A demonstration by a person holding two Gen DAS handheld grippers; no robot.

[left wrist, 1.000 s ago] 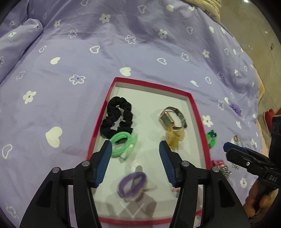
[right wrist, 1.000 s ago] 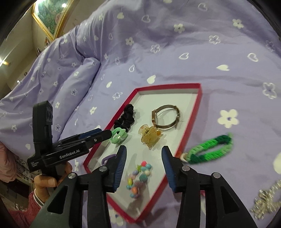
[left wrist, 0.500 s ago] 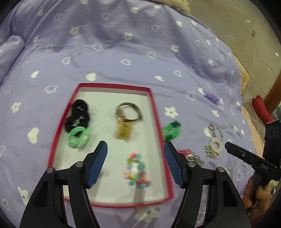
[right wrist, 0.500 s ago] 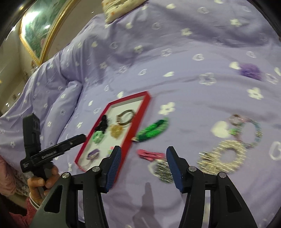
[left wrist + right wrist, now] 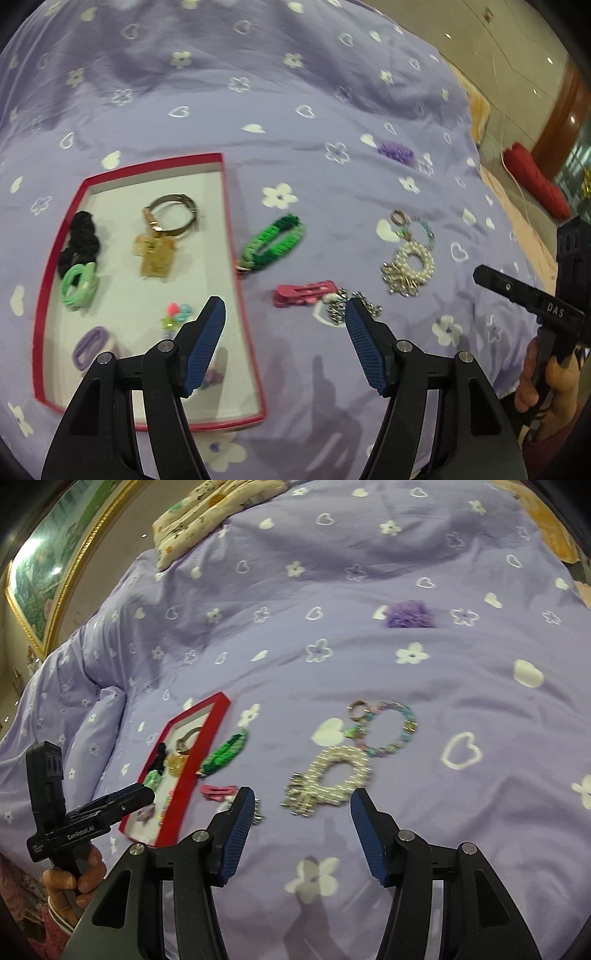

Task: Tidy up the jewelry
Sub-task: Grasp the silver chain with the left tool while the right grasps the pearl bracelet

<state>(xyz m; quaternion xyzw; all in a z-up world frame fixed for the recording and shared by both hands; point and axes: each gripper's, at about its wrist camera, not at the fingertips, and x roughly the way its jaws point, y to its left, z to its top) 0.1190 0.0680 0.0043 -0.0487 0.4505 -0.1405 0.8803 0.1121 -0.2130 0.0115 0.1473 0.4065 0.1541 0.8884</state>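
Note:
A red-rimmed tray (image 5: 231, 236) (image 5: 207, 738) on the purple bedspread holds a black scrunchie (image 5: 79, 236), a watch (image 5: 173, 214), an amber claw clip (image 5: 157, 254), green and purple hair ties and a bead bracelet. Loose on the bedspread lie a green braided bracelet (image 5: 273, 242) (image 5: 225, 755), a pink clip (image 5: 304, 291) (image 5: 218, 792), a silver chain (image 5: 338, 308), a pearl bracelet (image 5: 410, 267) (image 5: 332, 779), a pastel bead bracelet (image 5: 391, 729) and a purple scrunchie (image 5: 408, 614). My left gripper (image 5: 284, 319) is open above the pink clip. My right gripper (image 5: 301, 805) is open just short of the pearl bracelet.
A folded patterned cloth (image 5: 207, 513) lies at the far edge of the bed. A framed picture (image 5: 40, 572) hangs on the left wall. A red object (image 5: 535, 181) lies on the floor past the bed's right edge.
Both grippers have swung right, away from the tray and over the loose jewelry. The right one now faces the pearl bracelet; the left one faces the pink clip. Both stay open.

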